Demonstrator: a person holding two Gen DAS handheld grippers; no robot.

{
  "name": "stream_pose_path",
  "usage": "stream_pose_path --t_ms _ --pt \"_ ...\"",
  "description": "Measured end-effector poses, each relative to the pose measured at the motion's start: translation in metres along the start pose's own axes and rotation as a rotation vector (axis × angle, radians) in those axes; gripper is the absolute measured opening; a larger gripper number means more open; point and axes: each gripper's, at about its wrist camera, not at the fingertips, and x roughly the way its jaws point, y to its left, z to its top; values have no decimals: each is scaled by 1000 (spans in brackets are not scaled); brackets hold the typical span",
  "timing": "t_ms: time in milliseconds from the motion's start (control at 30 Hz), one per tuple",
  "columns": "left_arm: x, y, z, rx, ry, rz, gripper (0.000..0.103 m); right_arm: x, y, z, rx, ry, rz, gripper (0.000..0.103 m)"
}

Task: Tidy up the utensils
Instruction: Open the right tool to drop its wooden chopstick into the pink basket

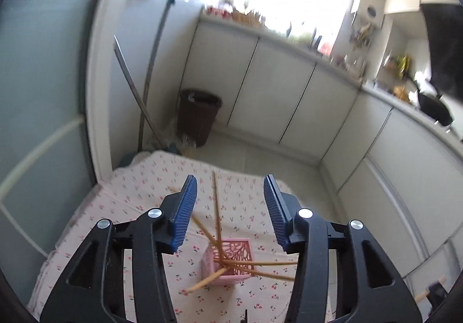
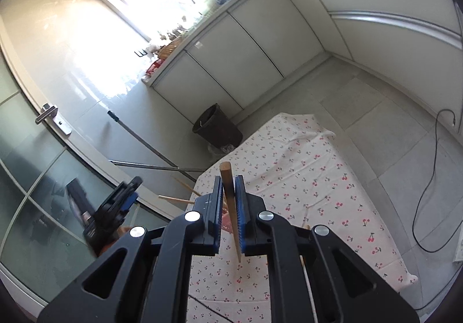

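Observation:
A pink openwork utensil holder stands on the cherry-print tablecloth. Several wooden chopsticks lean out of it in different directions. My left gripper is open and empty, hovering above the holder. My right gripper is shut on a wooden chopstick, held above the cloth-covered table with its thick end pointing up and its thin tip down. The left gripper also shows in the right wrist view at the left, with chopstick ends beside it.
A dark waste bin stands on the floor beyond the table, with mop handles leaning in the corner. White cabinets and a cluttered counter line the far wall. A black cable lies on the floor at right.

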Motion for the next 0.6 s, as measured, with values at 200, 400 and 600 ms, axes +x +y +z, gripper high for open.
stream_pose_path --t_ms 200,400,600 --pt "-58 43 -9 -93 -68 -34 52 2 54 15 -65 -57 17 8" --pt "-55 69 -22 -101 -38 5 52 27 122 43 -167 -126 -10 8" --pt "-45 81 -21 -114 0 18 52 82 148 45 -222 -107 -69 8"
